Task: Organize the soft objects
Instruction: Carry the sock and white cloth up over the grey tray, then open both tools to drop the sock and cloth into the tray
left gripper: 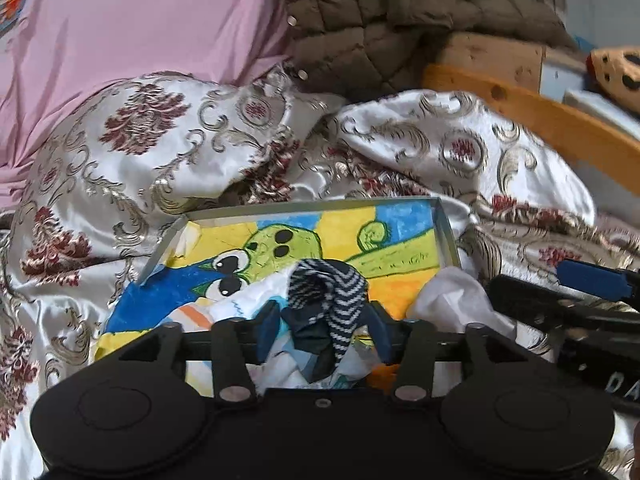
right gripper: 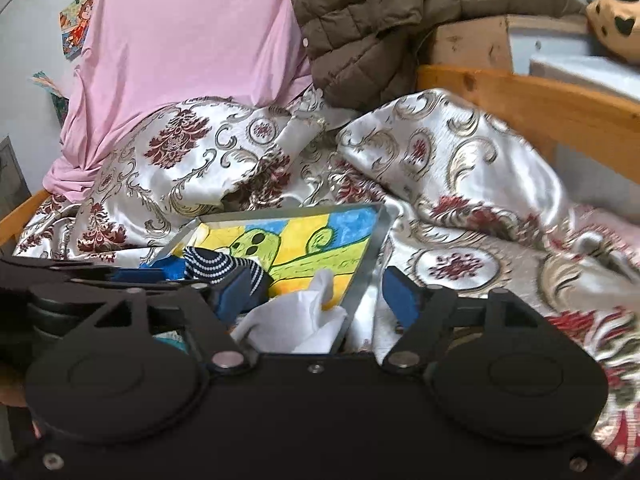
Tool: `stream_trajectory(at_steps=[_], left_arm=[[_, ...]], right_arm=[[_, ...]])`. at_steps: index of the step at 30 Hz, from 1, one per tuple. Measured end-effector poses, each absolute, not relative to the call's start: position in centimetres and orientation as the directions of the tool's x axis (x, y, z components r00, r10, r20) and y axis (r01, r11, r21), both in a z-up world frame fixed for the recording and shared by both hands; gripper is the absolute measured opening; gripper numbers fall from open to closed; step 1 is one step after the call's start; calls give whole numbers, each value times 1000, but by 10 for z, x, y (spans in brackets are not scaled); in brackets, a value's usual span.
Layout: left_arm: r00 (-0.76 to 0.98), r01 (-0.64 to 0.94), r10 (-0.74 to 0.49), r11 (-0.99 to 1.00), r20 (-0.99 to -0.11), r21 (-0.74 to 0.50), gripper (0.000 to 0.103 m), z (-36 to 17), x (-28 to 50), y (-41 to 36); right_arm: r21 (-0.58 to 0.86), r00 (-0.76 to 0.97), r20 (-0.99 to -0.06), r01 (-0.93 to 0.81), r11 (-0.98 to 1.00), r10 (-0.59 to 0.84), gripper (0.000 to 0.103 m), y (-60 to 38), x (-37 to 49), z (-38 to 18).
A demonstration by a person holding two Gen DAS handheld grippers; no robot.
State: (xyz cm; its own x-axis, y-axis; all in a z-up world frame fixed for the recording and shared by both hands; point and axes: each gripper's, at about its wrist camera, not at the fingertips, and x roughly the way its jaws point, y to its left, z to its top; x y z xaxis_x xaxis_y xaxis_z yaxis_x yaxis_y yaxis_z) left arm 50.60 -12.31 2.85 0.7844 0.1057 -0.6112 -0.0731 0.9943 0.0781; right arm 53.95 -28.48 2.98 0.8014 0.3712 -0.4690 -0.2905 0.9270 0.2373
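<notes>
A shallow grey box (left gripper: 444, 232) with a bright cartoon drawing inside lies on the bed. My left gripper (left gripper: 324, 328) is shut on a navy and white striped sock (left gripper: 328, 284) and holds it over the box, above a white printed cloth (left gripper: 224, 312). A white cloth (left gripper: 452, 300) lies at the box's right corner. In the right wrist view my right gripper (right gripper: 316, 296) is open over the white cloth (right gripper: 296, 320) and the box's rim (right gripper: 372, 256). The sock (right gripper: 216, 266) shows at the left of that view.
A satin floral bedspread (left gripper: 160, 152) covers the bed in rumpled folds. A pink cloth (left gripper: 140, 28) and a brown quilted jacket (left gripper: 380, 12) are piled at the back. A wooden bed rail (left gripper: 540, 120) runs along the right, with a spotted plush (right gripper: 620, 12) beyond.
</notes>
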Motion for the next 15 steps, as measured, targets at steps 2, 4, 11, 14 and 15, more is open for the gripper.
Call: stream_trajectory(at_steps=[2, 4, 11, 14, 15], left_arm=[[796, -92, 115, 993, -594, 70, 61, 33, 497, -120], [804, -108, 129, 992, -581, 70, 63, 40, 489, -118], [843, -139, 144, 989, -518, 48, 76, 69, 448, -117], [857, -139, 148, 989, -494, 57, 81, 79, 426, -118], [860, -139, 149, 989, -488, 56, 83, 82, 418, -118]], right_arm=[[235, 811, -458, -283, 930, 363, 73, -289, 534, 38], [236, 822, -445, -276, 932, 356, 78, -294, 526, 46], [223, 854, -400, -260, 939, 331, 94, -306, 491, 73], [196, 869, -380, -259, 946, 317, 99, -306, 472, 85], [191, 875, -369, -257, 947, 312, 102, -307, 466, 89]])
